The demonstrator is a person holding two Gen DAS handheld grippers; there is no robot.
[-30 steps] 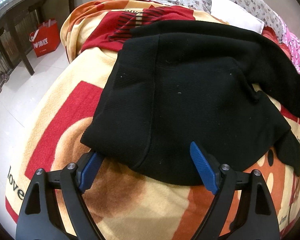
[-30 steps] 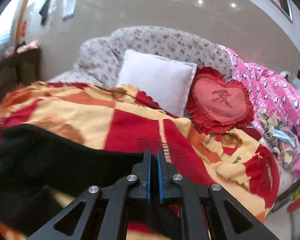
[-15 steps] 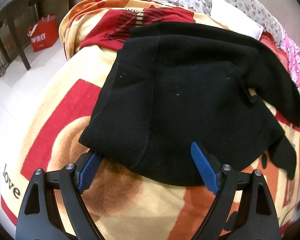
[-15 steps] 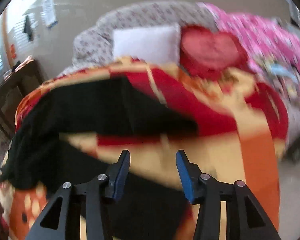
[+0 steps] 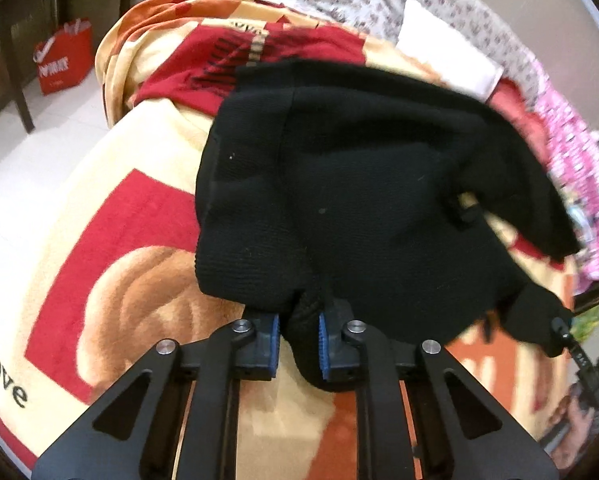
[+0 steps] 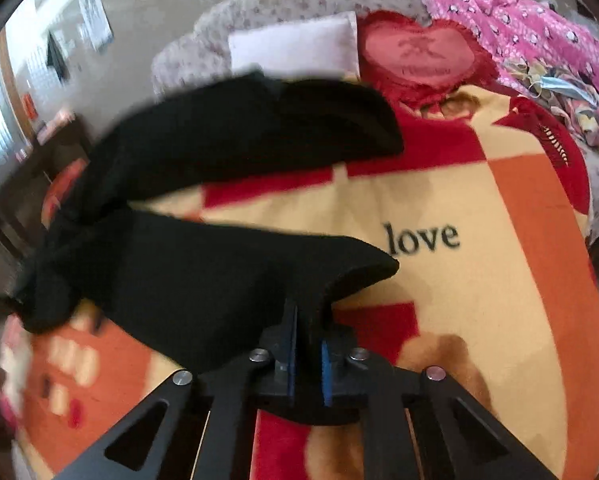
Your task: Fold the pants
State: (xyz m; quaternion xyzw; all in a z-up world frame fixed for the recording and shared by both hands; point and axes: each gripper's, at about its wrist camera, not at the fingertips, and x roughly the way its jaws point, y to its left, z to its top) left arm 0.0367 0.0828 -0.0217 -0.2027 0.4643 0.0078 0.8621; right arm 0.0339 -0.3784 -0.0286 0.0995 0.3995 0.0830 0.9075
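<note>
Pants (image 5: 379, 184) are lying on a bed blanket (image 5: 111, 248) as each hand-held gripper, left (image 5: 299, 338) and right (image 6: 307, 354), is clamping thin edge folds, likely slipping if lifted unevenly.

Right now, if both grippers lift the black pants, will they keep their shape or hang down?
Probably hang down: the pants are soft knit that bunches between the left gripper pads. The free leg already lies curved and rumpled on the blanket, so it would likely trail. The right gripper pinches only a leg edge, so the knit may stretch.
</note>
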